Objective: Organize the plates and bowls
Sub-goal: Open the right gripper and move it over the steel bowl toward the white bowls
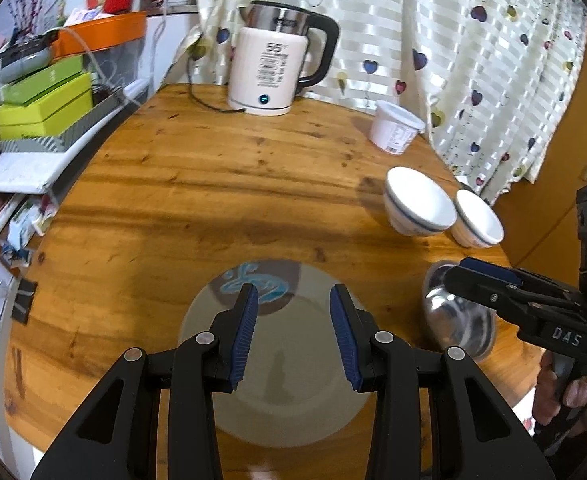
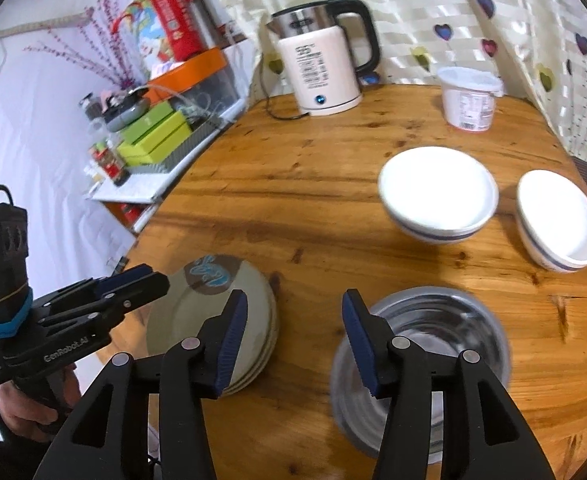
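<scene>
A stack of grey plates [image 1: 277,364] with a blue and brown motif lies near the table's front edge; it also shows in the right wrist view [image 2: 197,320]. My left gripper [image 1: 294,296] is open and empty just above it. A steel bowl [image 2: 437,344] stands right of the plates, also in the left wrist view [image 1: 453,320]. My right gripper [image 2: 295,308] is open and empty, hovering between plates and steel bowl. Two white bowls with blue stripes [image 2: 437,196] [image 2: 557,220] stand farther back on the right.
An electric kettle [image 1: 277,64] with its cord and a white lidded tub [image 1: 395,126] stand at the table's far edge by the curtain. A cluttered shelf with green boxes [image 1: 41,108] is left of the wooden table [image 1: 197,184].
</scene>
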